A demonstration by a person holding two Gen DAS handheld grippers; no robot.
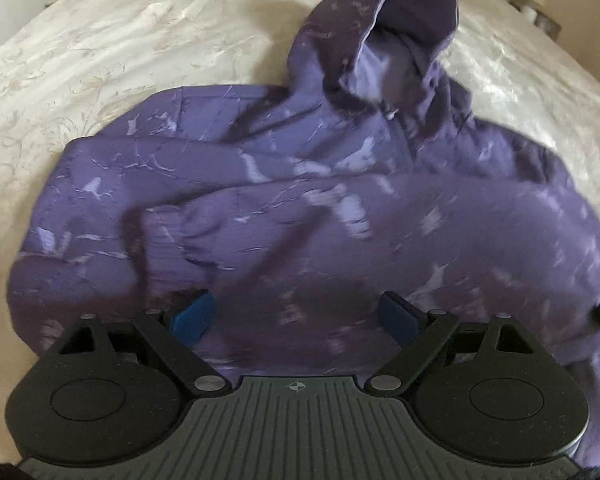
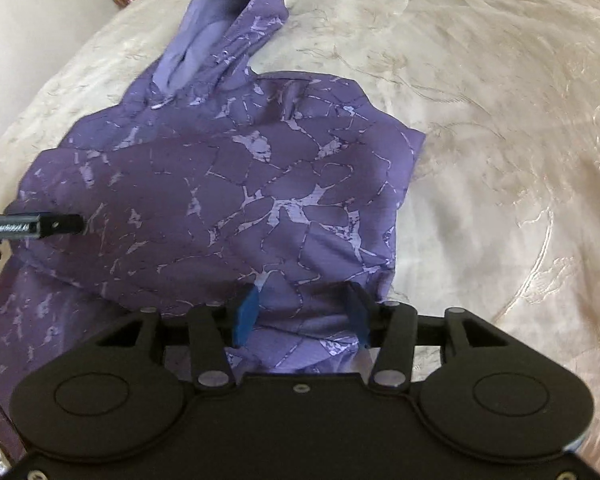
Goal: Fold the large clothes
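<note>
A purple hoodie (image 1: 300,208) with a pale cracked-marble print lies spread on a bed covered by a cream embroidered bedspread (image 1: 80,60). Seen from the left wrist camera, the garment fills the middle of the view: its left side lies folded inward over the body, and the hood (image 1: 388,32) points away toward the far edge of the bed, its lighter lining showing. The left gripper (image 1: 296,314) hovers over the near hem with its jaws spread wide; its blue pads (image 1: 192,314) stand well apart and nothing is pinched between them, only cloth lying beneath. That view is blurred across the lower cloth. At the far right edge a dark tip of the other tool just shows against the fabric.

In the right wrist camera, the left tool's black finger (image 2: 58,225) reaches in from the left edge, above the hoodie (image 2: 228,184). The hood (image 2: 224,28) lies toward the upper left. The garment's right edge is folded in, leaving a straight border against the bedspread (image 2: 480,140). The right gripper (image 2: 302,314) sits at the near right corner of the hoodie, its jaws partly parted; a fold of purple cloth lies between the blue pads (image 2: 247,316), which do not press on it.
</note>
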